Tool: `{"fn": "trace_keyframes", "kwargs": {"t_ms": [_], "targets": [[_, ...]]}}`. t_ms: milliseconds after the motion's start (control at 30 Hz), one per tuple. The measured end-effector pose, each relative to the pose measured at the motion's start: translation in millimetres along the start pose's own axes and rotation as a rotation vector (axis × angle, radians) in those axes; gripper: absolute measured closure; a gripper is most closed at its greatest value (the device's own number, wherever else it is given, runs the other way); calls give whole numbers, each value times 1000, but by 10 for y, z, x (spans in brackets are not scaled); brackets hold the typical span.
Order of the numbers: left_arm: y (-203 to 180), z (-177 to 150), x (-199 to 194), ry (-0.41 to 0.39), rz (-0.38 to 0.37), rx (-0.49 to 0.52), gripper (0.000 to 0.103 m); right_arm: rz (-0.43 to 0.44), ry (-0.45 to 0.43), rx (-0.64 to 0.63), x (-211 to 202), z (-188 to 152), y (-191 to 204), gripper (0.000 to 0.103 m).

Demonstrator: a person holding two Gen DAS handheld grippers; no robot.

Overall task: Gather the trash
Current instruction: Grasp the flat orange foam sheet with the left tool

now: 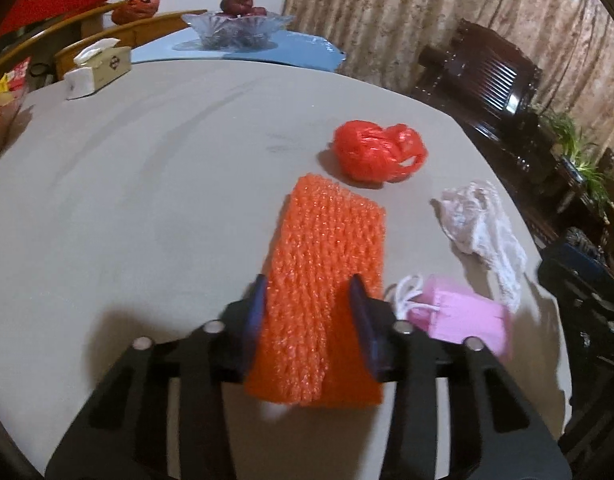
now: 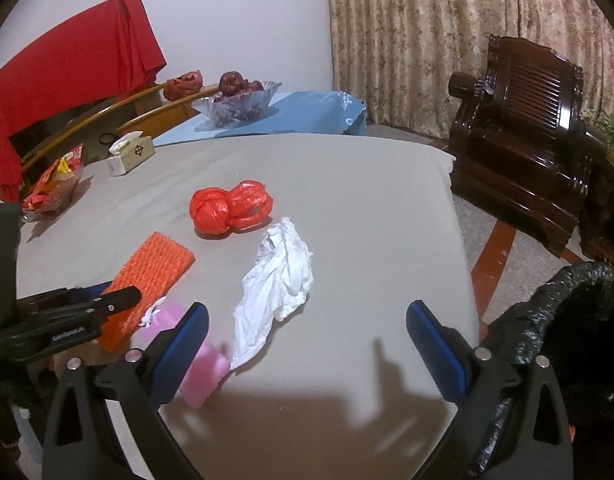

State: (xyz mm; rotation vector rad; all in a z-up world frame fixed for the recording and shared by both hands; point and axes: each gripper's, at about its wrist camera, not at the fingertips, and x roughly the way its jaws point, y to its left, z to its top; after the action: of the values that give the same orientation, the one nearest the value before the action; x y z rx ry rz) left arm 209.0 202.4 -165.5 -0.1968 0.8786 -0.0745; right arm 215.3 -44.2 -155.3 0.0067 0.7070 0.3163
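Observation:
My left gripper (image 1: 307,292) is shut on an orange foam net sleeve (image 1: 327,248), holding its near end; the sleeve also shows in the right wrist view (image 2: 151,276), as does the left gripper (image 2: 107,300). A crumpled red plastic bag (image 1: 377,152) (image 2: 231,208) lies beyond it. A crumpled white plastic bag (image 1: 479,224) (image 2: 279,280) lies to the right. A small pink paper bag (image 1: 463,316) (image 2: 203,376) with white string handles lies beside the sleeve. My right gripper (image 2: 307,320) is open and empty, just short of the white bag.
A black-lined trash bin (image 2: 579,320) stands at the table's right edge. A tissue box (image 1: 97,68) (image 2: 131,154), a glass fruit bowl (image 1: 235,26) (image 2: 239,100) and a snack packet (image 2: 55,188) sit at the far side. A dark wooden armchair (image 2: 523,128) stands beyond the grey table (image 1: 147,200).

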Motion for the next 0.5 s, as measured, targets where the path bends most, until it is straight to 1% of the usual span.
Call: {"fn": "trace_keyframes", "kwargs": {"t_ms": [67, 133, 400, 500], "targets": [[-36, 3, -7, -9, -13, 4, 79, 3, 10, 2, 63, 16, 19, 6], [-50, 15, -30, -23, -18, 5, 92, 3, 13, 4, 106, 34, 25, 6], [-4, 125, -209, -92, 16, -21, 93, -5, 46, 11, 329, 119, 51, 6], [-19, 164, -287, -115, 31, -13, 93, -4, 61, 1, 422, 155, 83, 10]]}}
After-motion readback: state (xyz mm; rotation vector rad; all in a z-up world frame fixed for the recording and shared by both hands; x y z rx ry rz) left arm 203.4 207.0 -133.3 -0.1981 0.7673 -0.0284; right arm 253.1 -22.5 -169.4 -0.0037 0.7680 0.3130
